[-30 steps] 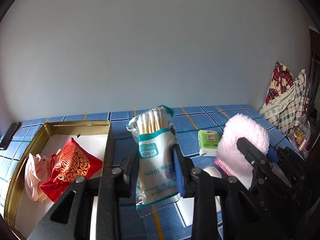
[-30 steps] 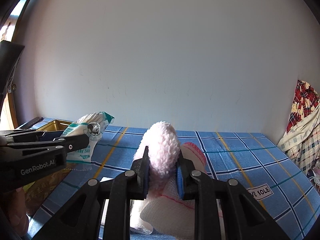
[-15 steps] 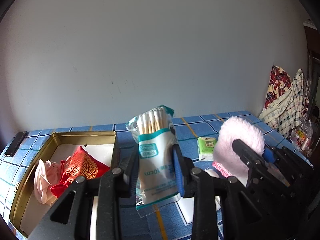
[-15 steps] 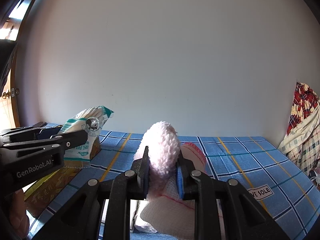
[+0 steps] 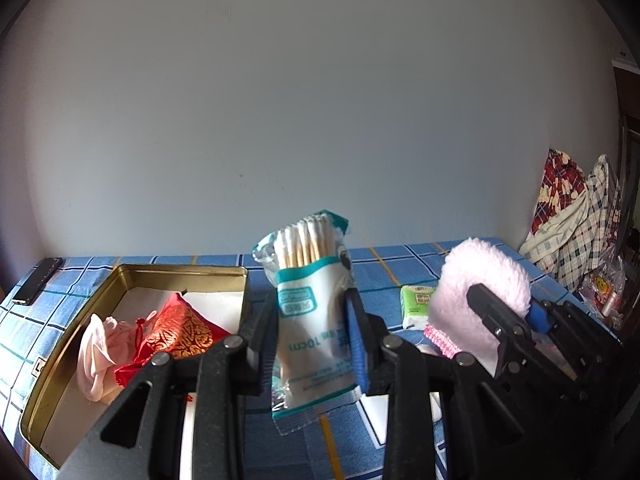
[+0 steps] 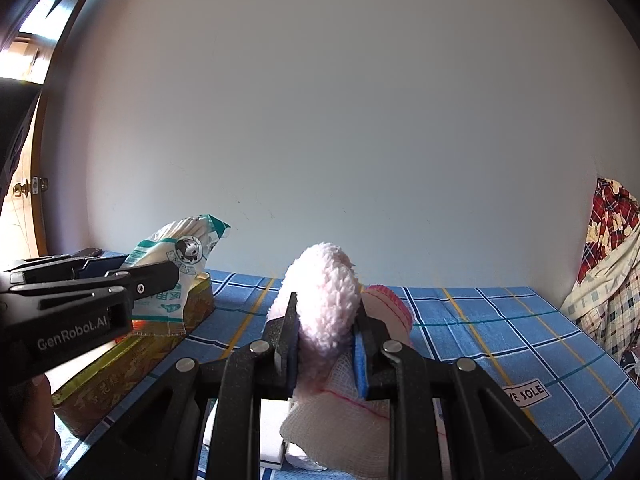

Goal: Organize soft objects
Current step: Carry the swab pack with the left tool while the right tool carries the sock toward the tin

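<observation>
Two pouches [image 5: 160, 338] in gold tin [image 5: 72, 332]; L jaws on swab pack [image 5: 314, 320], R on pink puff [image 6: 324, 308].

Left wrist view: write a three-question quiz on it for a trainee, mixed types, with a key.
1. True or false: the left gripper is shut on the cotton swab pack.
2. Which lies inside the gold tin? A. green tissue pack B. red pouch C. fluffy pink mitt
3. Fill in: the right gripper holds the fluffy pink ____.

Key: 1 true; 2 B; 3 mitt.
</observation>
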Action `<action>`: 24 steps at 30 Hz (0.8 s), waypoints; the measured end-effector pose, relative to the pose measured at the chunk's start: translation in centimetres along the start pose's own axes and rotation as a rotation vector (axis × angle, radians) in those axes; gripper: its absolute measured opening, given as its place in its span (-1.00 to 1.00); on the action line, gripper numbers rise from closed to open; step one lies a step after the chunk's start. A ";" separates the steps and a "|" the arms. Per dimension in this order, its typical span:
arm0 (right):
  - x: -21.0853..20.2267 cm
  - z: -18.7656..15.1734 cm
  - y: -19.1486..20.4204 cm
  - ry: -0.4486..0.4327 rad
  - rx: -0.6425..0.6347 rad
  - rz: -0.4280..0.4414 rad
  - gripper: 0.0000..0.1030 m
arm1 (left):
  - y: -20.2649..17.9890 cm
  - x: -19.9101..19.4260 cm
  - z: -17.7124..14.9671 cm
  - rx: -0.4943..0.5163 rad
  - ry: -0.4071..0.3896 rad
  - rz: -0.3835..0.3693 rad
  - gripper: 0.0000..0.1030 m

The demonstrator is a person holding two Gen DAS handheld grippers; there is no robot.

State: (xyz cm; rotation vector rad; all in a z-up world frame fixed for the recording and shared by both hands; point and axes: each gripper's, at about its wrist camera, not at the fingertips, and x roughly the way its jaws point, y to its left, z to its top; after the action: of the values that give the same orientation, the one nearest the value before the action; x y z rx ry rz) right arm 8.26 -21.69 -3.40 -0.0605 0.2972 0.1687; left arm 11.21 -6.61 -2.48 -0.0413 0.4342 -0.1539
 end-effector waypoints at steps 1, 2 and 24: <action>-0.1 -0.1 0.0 -0.004 -0.002 0.001 -0.55 | 0.2 -0.2 0.1 -0.005 -0.007 -0.001 -0.43; -0.4 -0.2 0.1 -0.009 -0.006 0.001 -0.55 | 0.4 -0.3 0.1 -0.008 -0.010 -0.004 -0.43; -1.7 -1.9 -0.4 -0.047 -0.053 0.017 -0.55 | 2.1 -1.8 0.3 -0.025 -0.029 0.035 -0.43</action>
State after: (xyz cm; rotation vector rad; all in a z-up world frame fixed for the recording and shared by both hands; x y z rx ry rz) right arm 6.16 -22.56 -4.68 -0.1062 0.2462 0.1950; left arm 9.97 -4.29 -1.62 -0.0605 0.4080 -0.1136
